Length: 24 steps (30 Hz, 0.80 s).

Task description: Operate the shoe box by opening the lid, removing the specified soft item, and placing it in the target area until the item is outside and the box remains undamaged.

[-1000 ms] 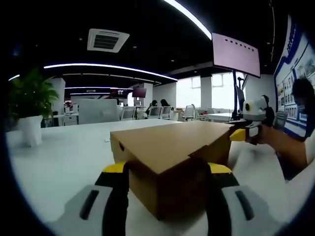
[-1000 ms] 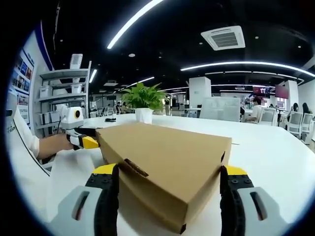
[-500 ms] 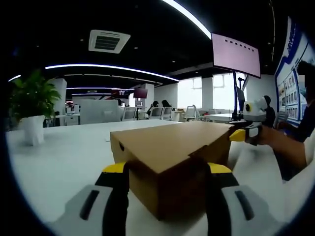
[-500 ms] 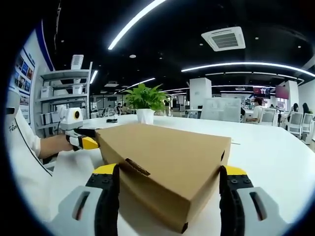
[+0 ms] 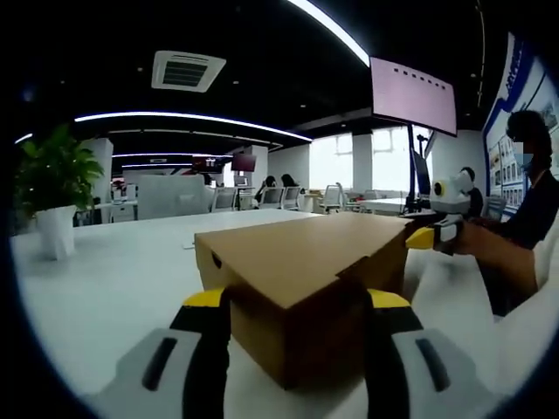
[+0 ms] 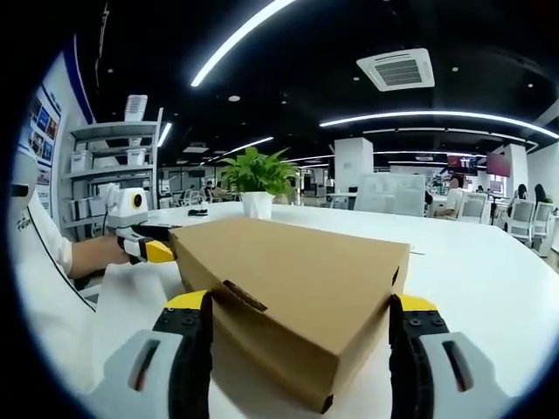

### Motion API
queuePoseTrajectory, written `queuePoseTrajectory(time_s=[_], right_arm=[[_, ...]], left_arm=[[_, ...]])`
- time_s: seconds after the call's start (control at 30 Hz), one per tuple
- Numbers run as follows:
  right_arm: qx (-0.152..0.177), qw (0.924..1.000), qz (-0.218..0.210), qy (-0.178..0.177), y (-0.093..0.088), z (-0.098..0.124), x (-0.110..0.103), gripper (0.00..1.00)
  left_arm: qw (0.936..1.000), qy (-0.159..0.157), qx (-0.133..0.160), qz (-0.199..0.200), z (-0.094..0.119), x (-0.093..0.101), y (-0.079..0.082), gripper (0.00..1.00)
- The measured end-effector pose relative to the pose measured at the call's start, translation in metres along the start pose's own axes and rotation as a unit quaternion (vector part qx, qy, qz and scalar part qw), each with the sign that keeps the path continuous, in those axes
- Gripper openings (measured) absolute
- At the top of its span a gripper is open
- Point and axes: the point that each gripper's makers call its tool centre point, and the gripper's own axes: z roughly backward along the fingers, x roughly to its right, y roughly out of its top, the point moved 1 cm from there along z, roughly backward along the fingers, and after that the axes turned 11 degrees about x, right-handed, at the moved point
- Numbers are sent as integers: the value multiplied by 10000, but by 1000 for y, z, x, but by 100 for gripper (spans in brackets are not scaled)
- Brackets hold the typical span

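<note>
Left gripper view: left gripper [image 5: 297,336] spread astride one end of the closed shoe box [image 5: 301,262] on the table [image 5: 113,279]; right gripper [image 6: 297,340] spread astride the opposite end. Lid-opening seems in hand; next, raise the lid gently.

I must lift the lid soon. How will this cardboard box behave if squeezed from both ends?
The box looks like thin cardboard, so its walls may buckle. Its flat base on the table makes tipping unlikely. It may slide on that smooth top.

shoe box [image 5: 306,279] blocks fwd, table [image 5: 113,288] free alongside
</note>
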Motion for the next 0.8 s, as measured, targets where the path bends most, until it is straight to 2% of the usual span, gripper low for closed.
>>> queuePoseTrajectory(time_s=[0.5, 0.6, 0.8], right_arm=[[39, 9998, 33, -209, -1, 10, -17, 83], [196, 9993, 111, -315, -3, 15, -22, 82], [108, 9990, 144, -399, -1, 18, -28, 81]], left_arm=[[10000, -47, 88, 0, 8, -1, 0, 62], [9998, -93, 159, 13, 9, -1, -1, 62], [9999, -108, 122, -16, 9, 1, -1, 63]])
